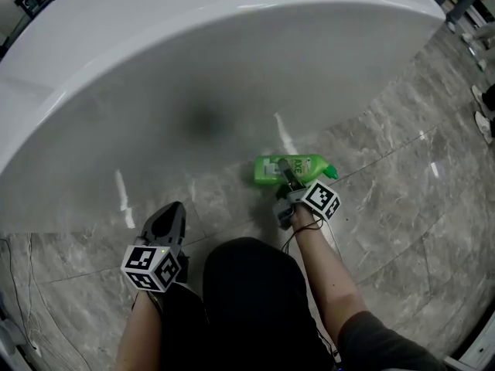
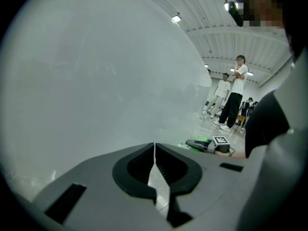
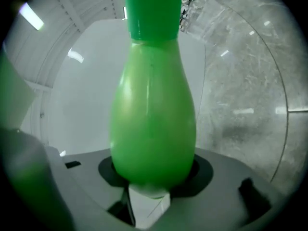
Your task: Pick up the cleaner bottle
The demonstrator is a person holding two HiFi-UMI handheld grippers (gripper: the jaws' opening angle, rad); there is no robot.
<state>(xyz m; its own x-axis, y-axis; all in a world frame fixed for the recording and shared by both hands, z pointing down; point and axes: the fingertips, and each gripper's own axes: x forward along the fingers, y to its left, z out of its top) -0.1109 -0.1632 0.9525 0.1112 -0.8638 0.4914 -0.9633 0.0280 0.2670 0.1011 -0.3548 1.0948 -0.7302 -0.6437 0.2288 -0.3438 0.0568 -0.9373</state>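
**Bottle clamped low beside the tub**

Nearest: the person's dark-clad knee [image 1: 255, 284], with a forearm either side.

- Left gripper [image 1: 172, 211]: jaws meet at the tips, nothing between them. It points at the large white tub [image 1: 193, 68] and seems parked out of the way.
- Right gripper [image 1: 288, 172]: closed on the green cleaner bottle [image 1: 267, 168]. The right gripper view shows both pads pressed on the bottle's fat lower body and the green cap [image 3: 153, 11] far from the jaws. Gripping the widest part probably gives the pads most surface, though a rounded, glossy body could roll in them.
- Bottle: lies sideways, low over the grey marble floor [image 1: 402, 176], just beside the foot of the tub, cap toward the view's right. Cannot tell if it has left the floor.

Room to move:
- The tub's bulging wall overhangs close behind the bottle.
- The floor is open to the right and toward the person.
- A lift probably wants to come up and back, away from that wall.
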